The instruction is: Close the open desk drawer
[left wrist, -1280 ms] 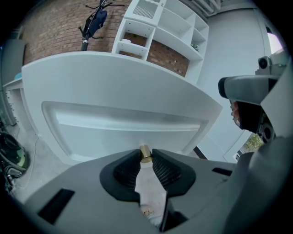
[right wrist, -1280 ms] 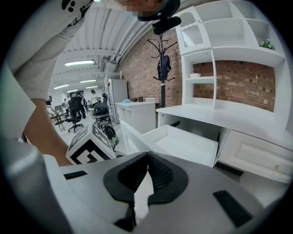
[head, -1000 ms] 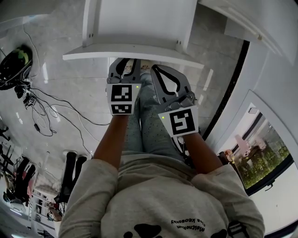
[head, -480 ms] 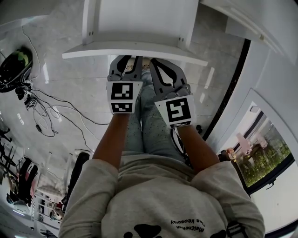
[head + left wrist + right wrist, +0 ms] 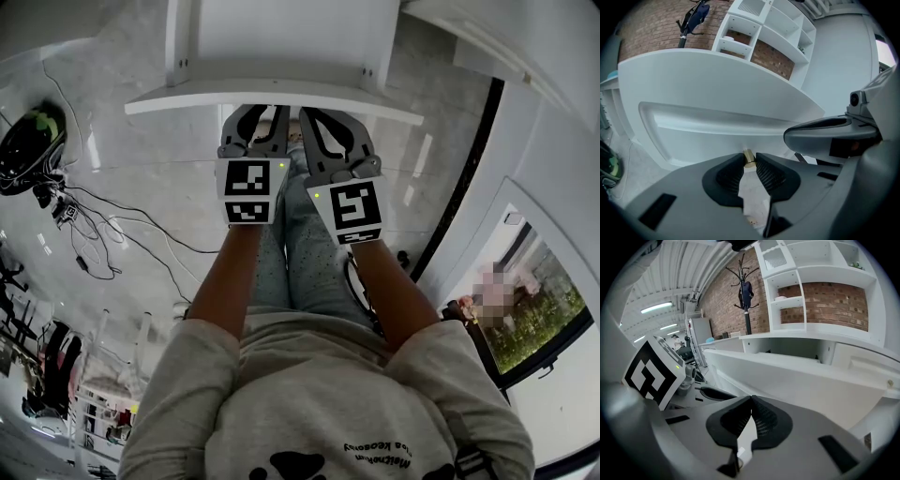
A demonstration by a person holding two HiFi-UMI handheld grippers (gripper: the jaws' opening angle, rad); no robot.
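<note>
Closing time at the desk: my left claw (image 5: 749, 164) is clamped on the small brass knob (image 5: 748, 157) low on the white front of the open drawer (image 5: 717, 89), which juts toward me at the near edge. My right claw (image 5: 751, 400) hangs closed and empty just to its right. The front looks stiff and the knob small and slick, so a flat push on the panel seems the safest hold.

The glossy pale-grey tiled floor (image 5: 141, 159) carries a loose tangle of black cables (image 5: 89, 220) sprawled at the left and, just above them by the picture's edge, a rounded black-and-green object (image 5: 28, 131)
</note>
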